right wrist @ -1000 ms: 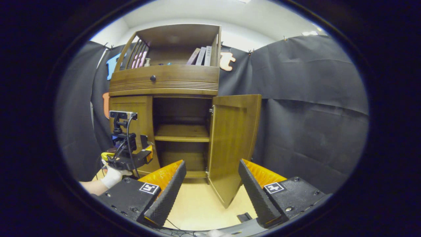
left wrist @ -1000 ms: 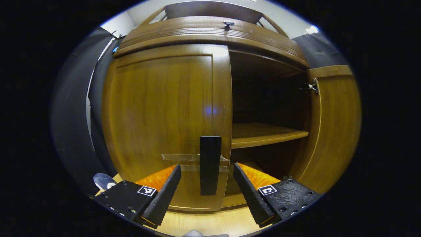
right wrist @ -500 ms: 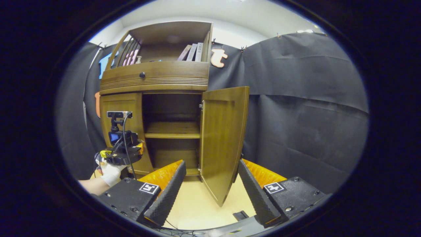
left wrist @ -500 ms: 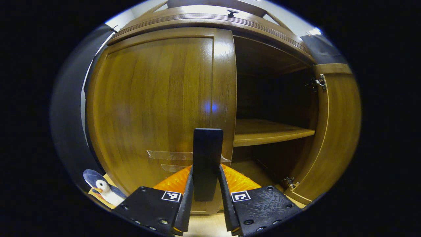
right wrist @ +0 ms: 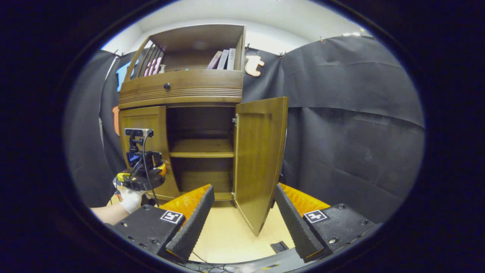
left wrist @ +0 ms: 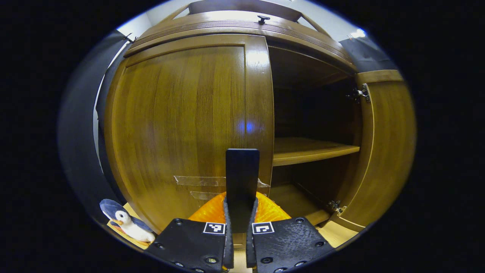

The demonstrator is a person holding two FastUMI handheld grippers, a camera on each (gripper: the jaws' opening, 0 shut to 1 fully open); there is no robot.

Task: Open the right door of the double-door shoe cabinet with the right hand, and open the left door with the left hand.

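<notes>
Left door handle gripped; right door already open.

Left gripper (left wrist: 238, 231) is clenched on the dark handle (left wrist: 241, 182) of the closed left door (left wrist: 182, 125), straight ahead between its fingers; next comes an outward pull along the hinge arc. Right of it, the right door (right wrist: 259, 159) stands swung wide. Right gripper (right wrist: 242, 216) hangs back, released, level, facing the cabinet.

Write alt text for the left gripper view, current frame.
The left claw is shut on the black upright bar handle of the closed brown wooden left door. Beside it the brown wooden right door stands open, showing a bare wooden shelf; a small plush penguin sits at lower left.
</notes>
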